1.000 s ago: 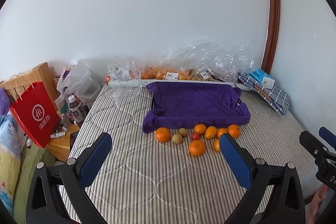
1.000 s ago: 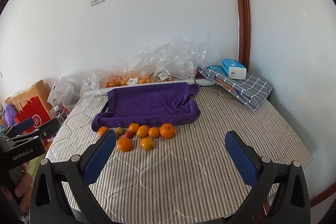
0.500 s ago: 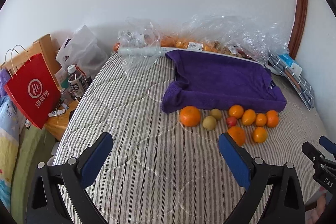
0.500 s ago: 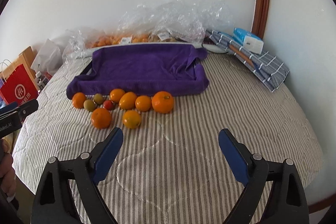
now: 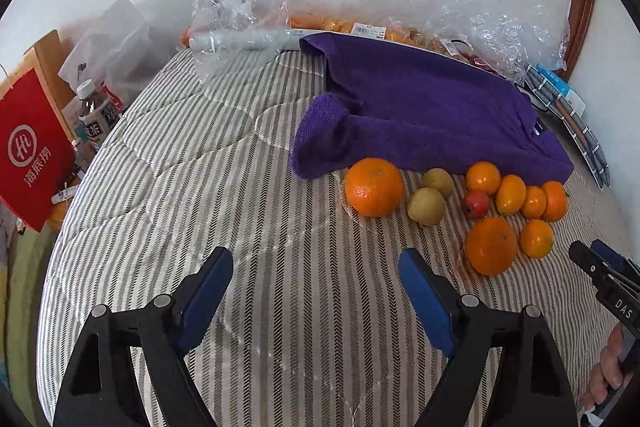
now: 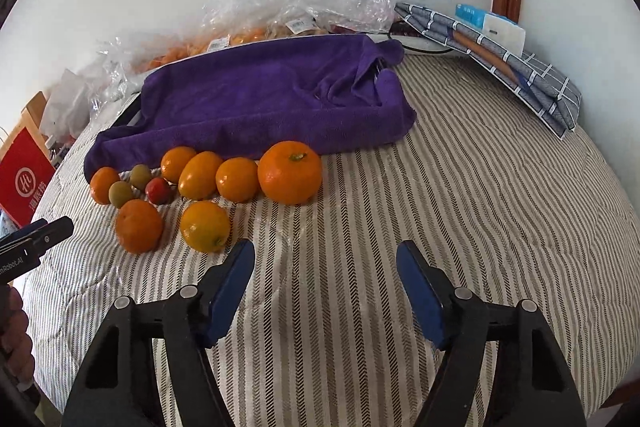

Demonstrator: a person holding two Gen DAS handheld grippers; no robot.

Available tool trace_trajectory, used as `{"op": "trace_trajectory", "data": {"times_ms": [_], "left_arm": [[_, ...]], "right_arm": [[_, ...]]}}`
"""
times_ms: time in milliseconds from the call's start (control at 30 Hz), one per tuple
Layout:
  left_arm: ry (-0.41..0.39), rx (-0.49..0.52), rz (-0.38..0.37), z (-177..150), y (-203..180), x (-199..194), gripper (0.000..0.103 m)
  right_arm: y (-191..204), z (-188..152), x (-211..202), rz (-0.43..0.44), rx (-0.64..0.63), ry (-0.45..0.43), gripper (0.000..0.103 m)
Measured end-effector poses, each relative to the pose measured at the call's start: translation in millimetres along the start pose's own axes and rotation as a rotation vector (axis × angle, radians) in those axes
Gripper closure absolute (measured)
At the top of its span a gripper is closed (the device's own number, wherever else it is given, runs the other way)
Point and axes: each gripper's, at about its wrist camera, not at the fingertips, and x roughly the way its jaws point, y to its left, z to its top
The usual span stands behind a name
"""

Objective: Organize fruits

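Fruit (image 5: 472, 205) lies in a loose cluster on the striped bedcover (image 5: 200, 187), just before a purple towel (image 5: 420, 107). Both grippers' jaws have just been closing yet stand apart, nothing between them. From the left gripper (image 5: 316, 293) the cluster sits ahead and right of its jaws; from the right gripper (image 6: 325, 281), ahead and left, the nearest orange (image 6: 205, 226) just beyond its left pad.

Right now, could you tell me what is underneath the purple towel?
The purple towel drapes over a box-shaped form. Only a dark edge peeks out at its left end, probably a tray; the rest, and anything inside, is covered.
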Motion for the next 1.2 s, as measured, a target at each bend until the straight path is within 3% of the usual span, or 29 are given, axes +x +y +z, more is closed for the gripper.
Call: {"op": "trace_trajectory", "data": {"times_ms": [100,233,567,667,700,733,933,1200], "left_arm": [[0.002,-0.002,-0.016,3.8,-1.3,13.8,0.019],[0.009,0.001,-0.028,12.8,-4.9,28.7,0.033],[-0.004,0.075,-0.085,31.0,-23.9,46.1,0.035],[-0.008,0.071,-0.080,34.2,-26.6,49.1,0.048],[-0.013,0.074,-0.096,34.6,-27.4,48.7,0.061],[-0.016,0.074,-0.114,34.4,-27.3,48.1,0.064],[-0.024,-0.001,-0.211,34.2,-11.2,47.9,0.064],[-0.057,-0.088,-0.213,32.3,3.2,44.4,0.064]], "right_arm": [[-1.1,4.8,8.3,-0.028,-0.008,-0.036,0.029],[-4.6,10.7,22.3,0.013,0.001,0.011,0.034],[0.8,19.1,36.4,0.042,-0.029,0.038,0.035],[2.9,22.2,39.4,0.039,-0.039,0.039,0.035],[3.5,23.4,40.4,0.043,-0.040,0.039,0.035],[3.8,24.6,41.3,0.046,-0.039,0.040,0.035],[6.5,30.9,46.4,0.058,-0.051,0.039,0.036],[13.9,37.8,51.8,0.069,-0.067,0.033,0.042]]}}
